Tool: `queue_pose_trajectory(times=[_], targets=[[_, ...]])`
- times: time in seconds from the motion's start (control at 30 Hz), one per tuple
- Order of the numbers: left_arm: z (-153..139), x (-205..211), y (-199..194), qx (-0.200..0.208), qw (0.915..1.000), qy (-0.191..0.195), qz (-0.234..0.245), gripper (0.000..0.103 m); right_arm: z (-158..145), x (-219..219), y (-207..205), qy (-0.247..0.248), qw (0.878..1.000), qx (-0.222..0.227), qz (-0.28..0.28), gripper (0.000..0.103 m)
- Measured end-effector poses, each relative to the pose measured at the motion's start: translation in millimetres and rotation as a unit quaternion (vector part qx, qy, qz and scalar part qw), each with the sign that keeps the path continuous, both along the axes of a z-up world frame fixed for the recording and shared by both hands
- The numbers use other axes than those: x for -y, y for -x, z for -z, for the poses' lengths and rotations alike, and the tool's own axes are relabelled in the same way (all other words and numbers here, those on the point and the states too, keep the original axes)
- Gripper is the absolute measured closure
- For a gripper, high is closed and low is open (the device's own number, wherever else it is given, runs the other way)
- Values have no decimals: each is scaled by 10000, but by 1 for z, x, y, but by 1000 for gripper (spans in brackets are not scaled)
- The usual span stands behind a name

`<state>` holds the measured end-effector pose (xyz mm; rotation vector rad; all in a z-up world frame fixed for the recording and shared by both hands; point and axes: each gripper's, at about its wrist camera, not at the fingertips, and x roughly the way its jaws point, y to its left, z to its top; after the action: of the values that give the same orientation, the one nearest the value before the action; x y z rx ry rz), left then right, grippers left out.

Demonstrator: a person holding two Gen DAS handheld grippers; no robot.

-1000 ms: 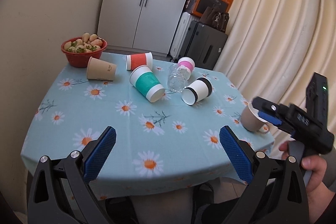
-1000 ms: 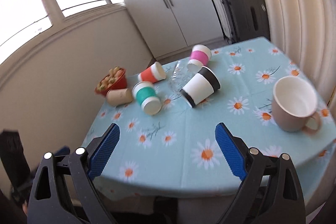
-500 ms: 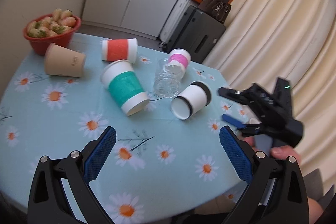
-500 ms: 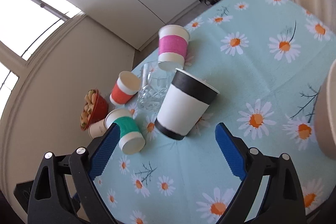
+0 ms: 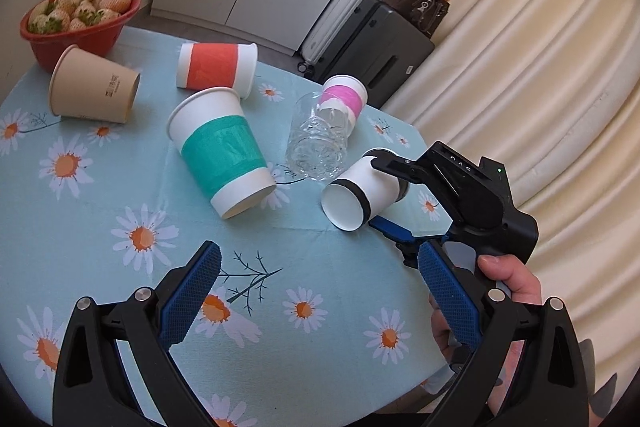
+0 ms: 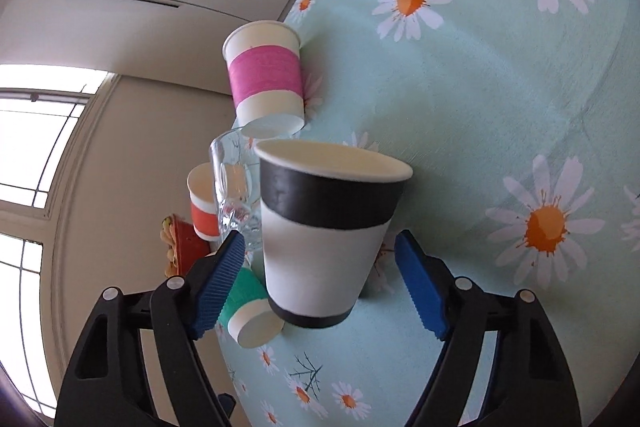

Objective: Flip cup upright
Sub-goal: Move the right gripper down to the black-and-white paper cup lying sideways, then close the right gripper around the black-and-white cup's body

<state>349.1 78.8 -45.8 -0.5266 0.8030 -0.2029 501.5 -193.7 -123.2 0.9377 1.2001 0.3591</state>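
A white paper cup with black bands lies on its side on the daisy tablecloth, mouth toward me. It also shows in the right wrist view. My right gripper is open with its blue pads on either side of this cup, not touching it; it also shows in the left wrist view. My left gripper is open and empty above the near part of the table.
More cups lie on their sides: teal-banded, red-banded, pink-banded, plain tan. A clear glass lies beside the black-banded cup. A red bowl of strawberries stands far left. Curtains hang at right.
My right gripper has rolled sideways and moved in until its pads straddle the black-banded cup. My left gripper has moved forward over the table.
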Motion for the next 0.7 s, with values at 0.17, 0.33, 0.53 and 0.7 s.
queue_pose_trajectory(times=[0.17,0.33,0.53,0.7], targets=[[2,-2,-3,-29,9999,-111,-82,7,3,-1,-7,-18,10000,-27,40,31],[4,-3,-4,-71,9998,-92,-129,7,7,-3,-10,-59,10000,-71,34,38],[5,-3,-3,-108,9997,-143,-145,7,4,3,-5,-159,9998,-98,-10,39],[0,-4,5,-68,9992,-342,-170,7,-5,0,6,-24,9986,-53,-521,39]])
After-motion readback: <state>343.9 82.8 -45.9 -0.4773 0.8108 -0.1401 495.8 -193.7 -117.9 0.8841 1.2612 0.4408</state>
